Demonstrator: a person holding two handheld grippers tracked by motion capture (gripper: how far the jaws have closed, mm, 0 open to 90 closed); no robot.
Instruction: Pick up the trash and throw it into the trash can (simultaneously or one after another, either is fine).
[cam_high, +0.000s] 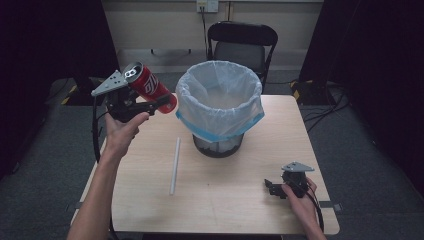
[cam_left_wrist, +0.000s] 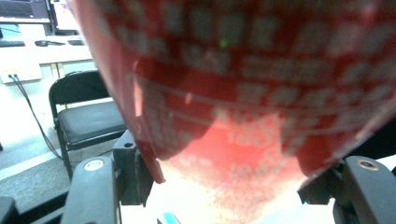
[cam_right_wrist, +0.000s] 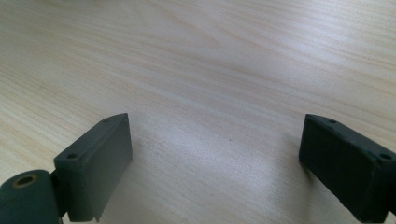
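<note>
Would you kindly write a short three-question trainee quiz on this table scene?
1. True or false: the left gripper is shut on the red can.
2. What lies flat on the table, left of the bin? A) white tube B) spoon C) cloth
3. How do the right gripper jaws stand?

Key:
1. True.
2. A, the white tube.
3. Apart, with bare tabletop between them.

The high view looks down on the table, whose wood the right gripper view skims closely (jaws foreground).
</note>
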